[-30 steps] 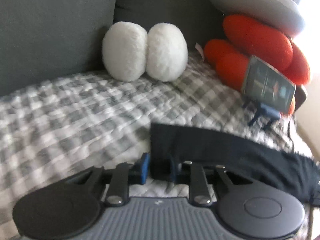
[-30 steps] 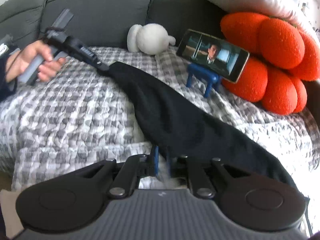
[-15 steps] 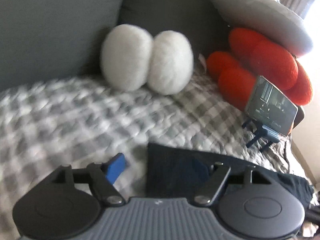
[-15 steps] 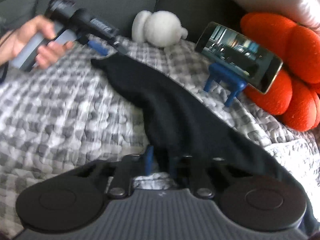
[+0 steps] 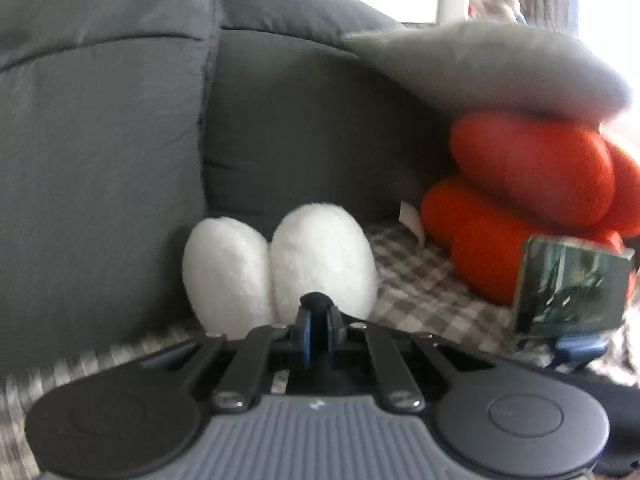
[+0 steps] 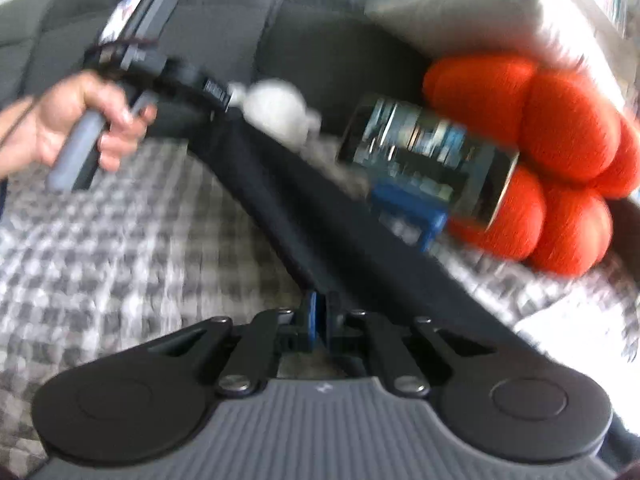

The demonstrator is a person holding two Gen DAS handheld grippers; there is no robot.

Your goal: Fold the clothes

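Observation:
A long black garment (image 6: 320, 216) is stretched taut in the air between both grippers over the checked blanket (image 6: 100, 240). In the right wrist view a hand (image 6: 76, 128) holds my left gripper (image 6: 224, 108) at the upper left, gripping the garment's far end. In its own view the left gripper (image 5: 316, 312) has its jaws closing tight with a pinch of black cloth (image 5: 316, 301) pressed between the blue pads. My right gripper (image 6: 318, 304) has its jaws closing down on the garment's near edge, pads pressed on the fabric.
A white plush toy (image 5: 280, 264) sits against the grey sofa back (image 5: 100, 140). An orange flower cushion (image 6: 560, 132) and a grey pillow (image 5: 480, 68) fill the right. A phone (image 6: 424, 160) stands on a blue stand beside the garment.
The left gripper opened, let the garment's end go, then shut on it again and lifted it off the blanket. The right gripper kept its hold and shifted; the cloth is now taut.

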